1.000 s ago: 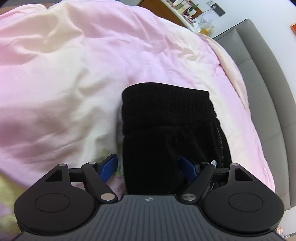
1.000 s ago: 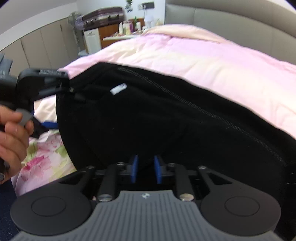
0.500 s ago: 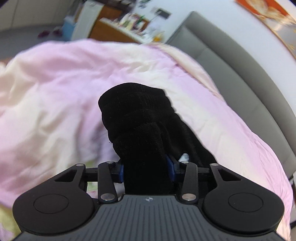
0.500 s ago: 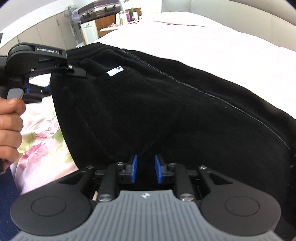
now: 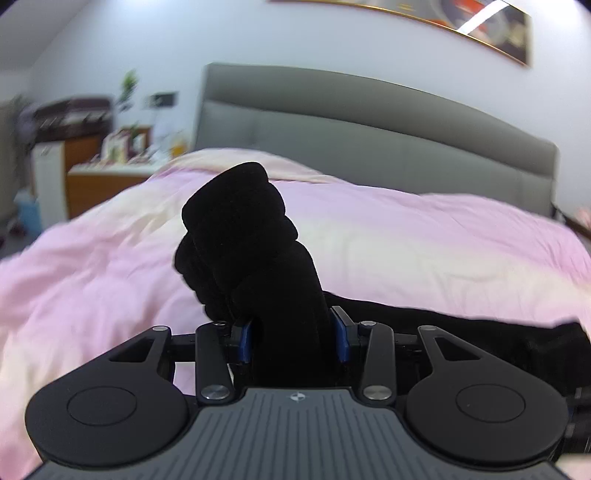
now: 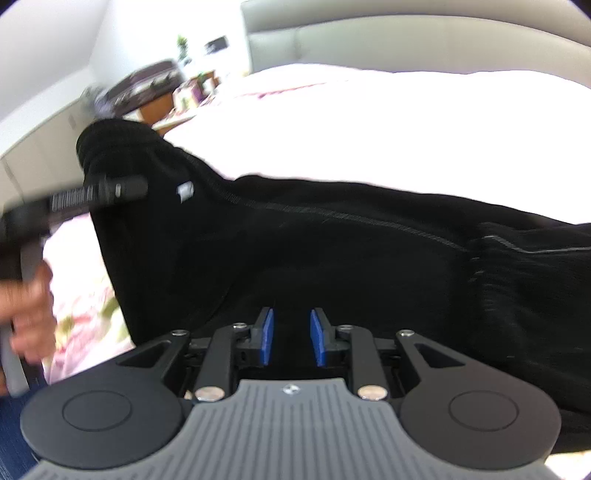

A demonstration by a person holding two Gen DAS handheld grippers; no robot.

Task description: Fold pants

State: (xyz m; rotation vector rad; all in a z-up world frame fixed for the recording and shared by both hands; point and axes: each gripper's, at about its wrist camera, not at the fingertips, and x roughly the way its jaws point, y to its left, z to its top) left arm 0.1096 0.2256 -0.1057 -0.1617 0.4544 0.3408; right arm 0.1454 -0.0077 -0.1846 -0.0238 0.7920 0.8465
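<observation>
Change: since half a second ago the left gripper (image 5: 293, 339) has tipped up, so its view now takes in the grey headboard (image 5: 369, 125) and the wall, and the bunched end of the pants (image 5: 251, 258) stands higher against the bedding.
Left gripper: its blue pads (image 5: 244, 339) are clamped on a thick roll of the black pants, which rises between them and bulges out above.
Right gripper: (image 6: 291, 341) sits near the low edge of the cloth; the blue pads (image 6: 266, 341) stand a little apart with only dark fabric seen in the gap, so I cannot tell whether they pinch anything.
Pants: lifted at the left end, the rest trails right across the pink quilt (image 5: 424, 236); in the right view the black cloth (image 6: 332, 266) fills the middle, with a seam line and a small white tag (image 6: 184, 192).
In the way: the fabric hides the bedding just ahead of both tools.
Hand: a blurred hand (image 6: 27, 310) on the far left grips the other tool's handle.
Around: a wooden side table (image 5: 107, 173) with small clutter stands far left beside the headboard; a framed picture (image 5: 461, 22) hangs on the wall; flowered sheet (image 6: 83, 314) shows under the cloth's left edge.
</observation>
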